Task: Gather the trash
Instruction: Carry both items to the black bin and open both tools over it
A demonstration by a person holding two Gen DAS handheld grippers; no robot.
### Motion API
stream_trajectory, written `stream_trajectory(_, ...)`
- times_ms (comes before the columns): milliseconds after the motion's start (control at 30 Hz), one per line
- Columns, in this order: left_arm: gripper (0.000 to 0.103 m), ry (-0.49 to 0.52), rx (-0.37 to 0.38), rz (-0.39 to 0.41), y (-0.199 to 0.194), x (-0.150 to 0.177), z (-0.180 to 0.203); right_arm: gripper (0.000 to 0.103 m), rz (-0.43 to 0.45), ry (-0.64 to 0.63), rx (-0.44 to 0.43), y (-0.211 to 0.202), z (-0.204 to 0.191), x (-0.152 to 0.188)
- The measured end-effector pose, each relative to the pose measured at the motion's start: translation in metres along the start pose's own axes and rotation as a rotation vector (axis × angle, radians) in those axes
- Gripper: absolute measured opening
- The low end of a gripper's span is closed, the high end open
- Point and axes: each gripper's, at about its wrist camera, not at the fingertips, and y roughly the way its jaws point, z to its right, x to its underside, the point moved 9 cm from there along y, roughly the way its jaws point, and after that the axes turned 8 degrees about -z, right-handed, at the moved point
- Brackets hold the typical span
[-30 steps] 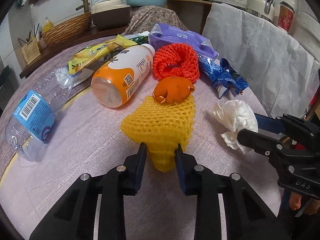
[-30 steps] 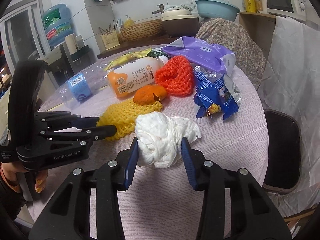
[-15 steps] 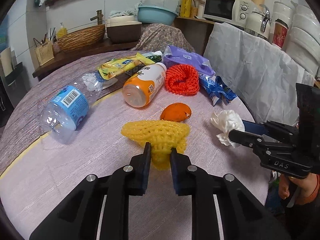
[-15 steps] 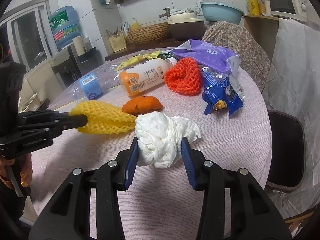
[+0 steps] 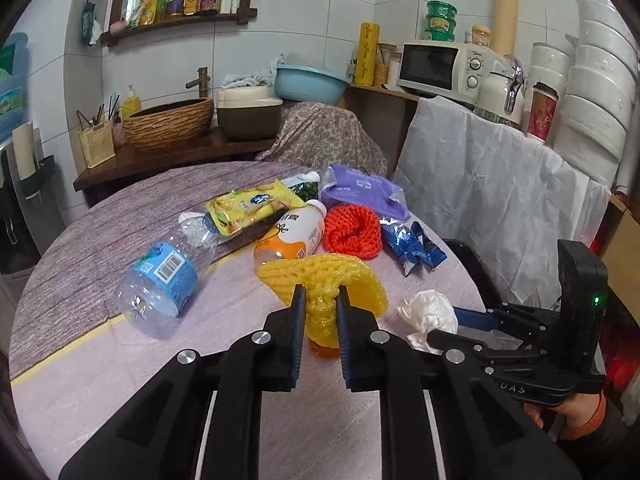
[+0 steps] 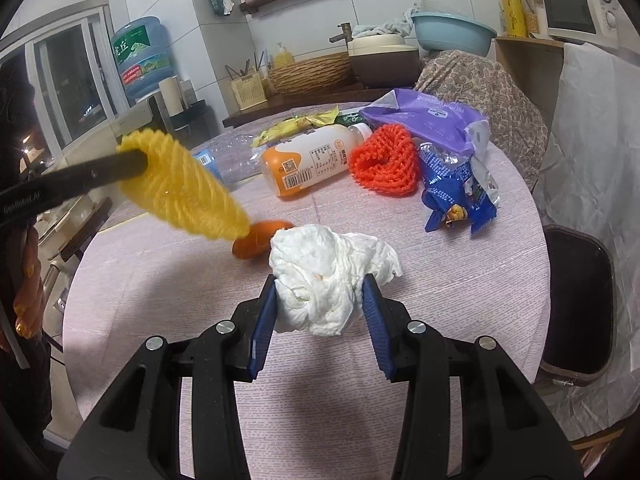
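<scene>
Round table [image 6: 460,320] bears bottles [image 5: 298,230], wrappers [image 6: 456,188], probably orange peel [image 6: 256,240].

walls: white tile | landmark: round table [image 5: 100,220] with mauve cloth | behind it: dark wood counter [image 5: 160,158] carrying woven basin [image 5: 168,122] with brass tap [image 5: 200,80] | above counter: bottle shelf [image 5: 180,22] | right of table: microwave [image 5: 440,66] | left of table: window [image 6: 68,84]

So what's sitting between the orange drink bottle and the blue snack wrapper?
The red foam net, touching the orange drink bottle and close beside the blue snack wrapper; right wrist view.
</scene>
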Motion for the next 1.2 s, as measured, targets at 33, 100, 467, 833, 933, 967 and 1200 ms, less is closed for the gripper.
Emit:
stream_trajectory(33,0.016,0.008,0.001,0.011,-0.001,-0.005,0.002,0.043,0.004,0.001,0.000,-0.002,0.000,0.000)
stream_trajectory(100,0.016,0.021,-0.003,0.025,-0.002,-0.013,0.006,0.043,0.014,0.002,0.005,-0.006,0.002,-0.001)
stream_trajectory(467,0.015,0.062,0.109,-0.044,0.039,-0.023,0.053,0.043,0.081,0.111,0.108,-0.034,0.067,-0.002)
stream_trajectory(833,0.015,0.176,0.293,-0.138,0.101,-0.060,0.176,0.043,0.107,0.415,0.376,-0.059,0.241,0.026)
stream_trajectory(933,0.015,0.222,0.292,-0.184,0.129,-0.068,0.213,0.043,0.090,0.468,0.421,-0.055,0.276,0.036)
stream_trajectory(967,0.015,0.235,0.287,-0.204,0.140,-0.069,0.222,0.043,0.080,0.483,0.431,-0.053,0.286,0.041)
stream_trajectory(1200,0.015,0.255,0.224,-0.326,0.218,-0.076,0.275,0.043,0.044,0.515,0.481,-0.032,0.329,0.056)
